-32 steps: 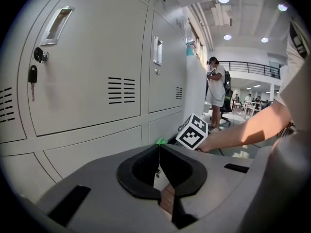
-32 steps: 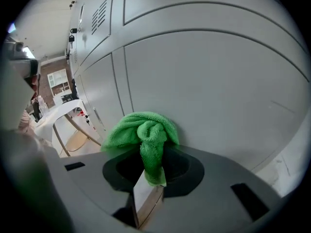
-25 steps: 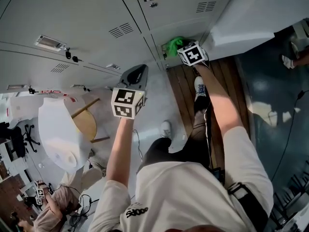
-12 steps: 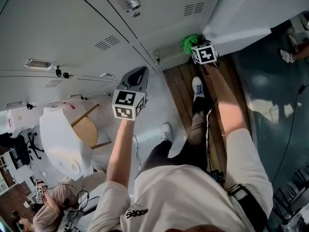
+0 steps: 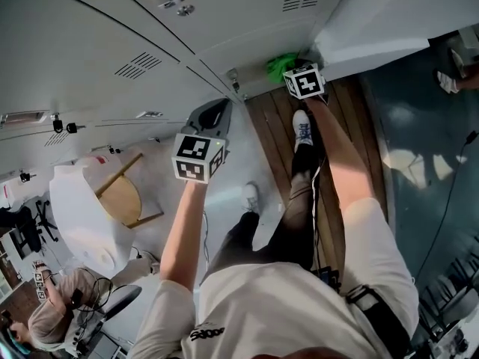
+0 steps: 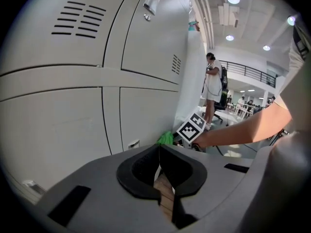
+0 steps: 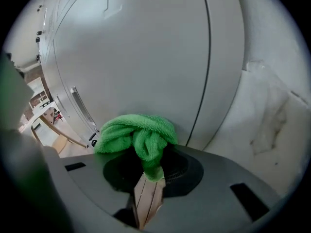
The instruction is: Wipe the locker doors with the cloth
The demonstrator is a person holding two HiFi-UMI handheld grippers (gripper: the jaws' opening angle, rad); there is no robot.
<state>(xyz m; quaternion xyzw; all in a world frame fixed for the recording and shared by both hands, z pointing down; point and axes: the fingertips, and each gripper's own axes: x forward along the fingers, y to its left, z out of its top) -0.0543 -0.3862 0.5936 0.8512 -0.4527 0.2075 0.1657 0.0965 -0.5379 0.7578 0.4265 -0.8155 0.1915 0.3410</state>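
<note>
In the head view we stretch our right arm (image 5: 337, 155) to the upper centre, where the right hand-held gripper (image 5: 293, 72) holds the green cloth (image 5: 281, 66) at the locker doors (image 5: 90, 36), in the left gripper view our left hand-held gripper (image 6: 159, 154) sits closed and empty at lower centre, and in the right gripper view the jaws pinch the cloth at centre.

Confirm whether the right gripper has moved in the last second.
Yes: the right gripper slid the cloth away from the door latch, toward the white panel.

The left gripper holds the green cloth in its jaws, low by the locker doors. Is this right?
No. The right gripper holds the green cloth in its jaws, low by the locker doors; the right gripper view shows it. The left gripper is shut on nothing.
</note>
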